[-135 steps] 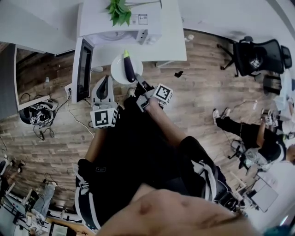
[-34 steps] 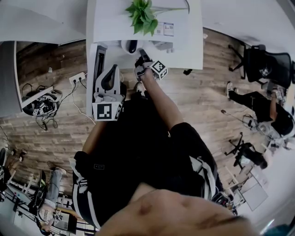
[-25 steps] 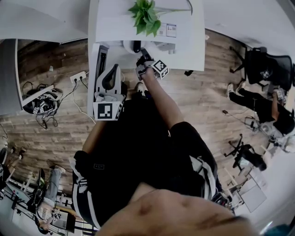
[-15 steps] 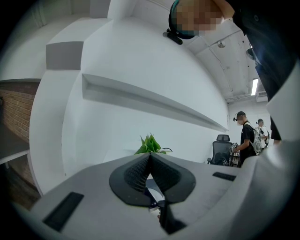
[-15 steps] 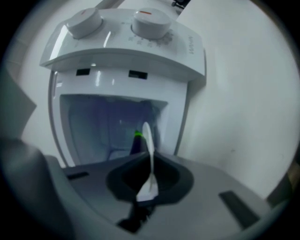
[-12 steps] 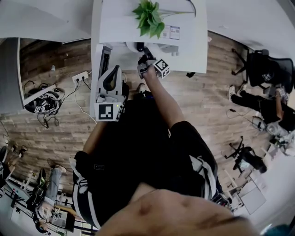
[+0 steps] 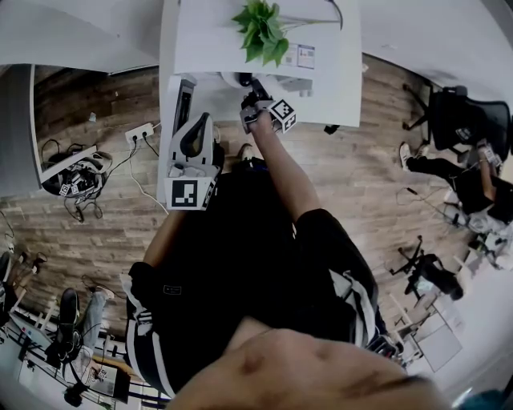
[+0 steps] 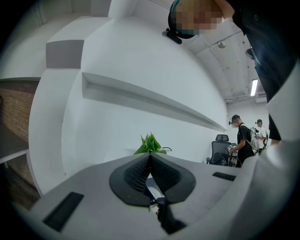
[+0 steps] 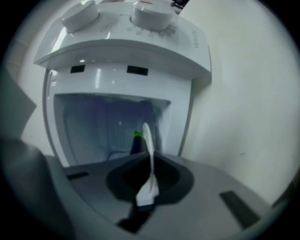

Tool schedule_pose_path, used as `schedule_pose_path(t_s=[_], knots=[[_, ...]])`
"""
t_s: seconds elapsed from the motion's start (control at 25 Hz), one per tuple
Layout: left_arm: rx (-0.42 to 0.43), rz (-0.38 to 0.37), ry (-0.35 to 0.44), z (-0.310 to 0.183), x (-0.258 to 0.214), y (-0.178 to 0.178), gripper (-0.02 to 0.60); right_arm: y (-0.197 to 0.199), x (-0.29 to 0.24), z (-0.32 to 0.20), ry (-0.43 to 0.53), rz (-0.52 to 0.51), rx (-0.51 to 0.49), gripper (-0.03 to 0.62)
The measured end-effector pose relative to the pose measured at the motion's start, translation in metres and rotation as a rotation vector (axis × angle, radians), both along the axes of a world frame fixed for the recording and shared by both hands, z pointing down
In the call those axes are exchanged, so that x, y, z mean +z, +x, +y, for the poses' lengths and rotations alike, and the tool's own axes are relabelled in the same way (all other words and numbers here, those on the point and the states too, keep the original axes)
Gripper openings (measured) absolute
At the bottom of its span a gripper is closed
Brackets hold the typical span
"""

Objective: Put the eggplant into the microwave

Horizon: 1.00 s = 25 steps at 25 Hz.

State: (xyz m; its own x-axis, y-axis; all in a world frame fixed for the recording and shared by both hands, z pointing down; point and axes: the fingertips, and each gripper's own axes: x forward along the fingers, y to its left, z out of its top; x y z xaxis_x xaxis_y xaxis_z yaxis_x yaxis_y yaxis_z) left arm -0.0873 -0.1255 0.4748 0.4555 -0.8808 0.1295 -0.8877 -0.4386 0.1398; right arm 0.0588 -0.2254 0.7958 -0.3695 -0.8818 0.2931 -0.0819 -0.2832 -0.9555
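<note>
The right gripper (image 9: 151, 157) has its jaws clamped on the near rim of a round white plate (image 9: 148, 140), which its own view shows edge-on, reaching into the open cavity of the white microwave oven (image 9: 122, 51). The dark purple eggplant with a green stem end (image 9: 136, 142) lies on that plate, inside the cavity and left of the plate's edge line. Two white round knobs (image 9: 151, 14) sit on the oven's control panel above the opening.

In the head view the right gripper is stretched forward to the oven's mouth, on a white table (image 7: 329, 88) above a wood-plank floor (image 7: 361, 168). The oven's dark-windowed door (image 7: 183, 100) stands swung open at the left.

The left gripper (image 8: 150, 157) is held back beside that door, its jaws pressed together with nothing between them, tilted up towards a white wall and a green leafy potted plant (image 8: 151, 144).
</note>
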Motion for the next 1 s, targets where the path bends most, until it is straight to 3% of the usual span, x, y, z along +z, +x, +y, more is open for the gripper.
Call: schedule_pose_path(t_s=[0.24,0.6,0.8,1.0], knots=[[-0.008,0.002,-0.002,0.002,0.0,-0.003,0.032,-0.002,-0.001,-0.002,-0.037,-0.006,0.021,0.04],[-0.007,-0.001,0.014,0.003,-0.002,-0.007,0.032,-0.001,0.0,-0.01,0.003,0.006,0.017,0.041],[-0.003,0.004,0.01,0.005,0.0,-0.006,0.032,0.001,-0.001,-0.009,0.021,-0.004,0.024,0.108],[0.014,0.011,0.02,0.006,-0.002,-0.002,0.032,0.005,-0.006,-0.005,0.015,0.024,0.016,0.127]])
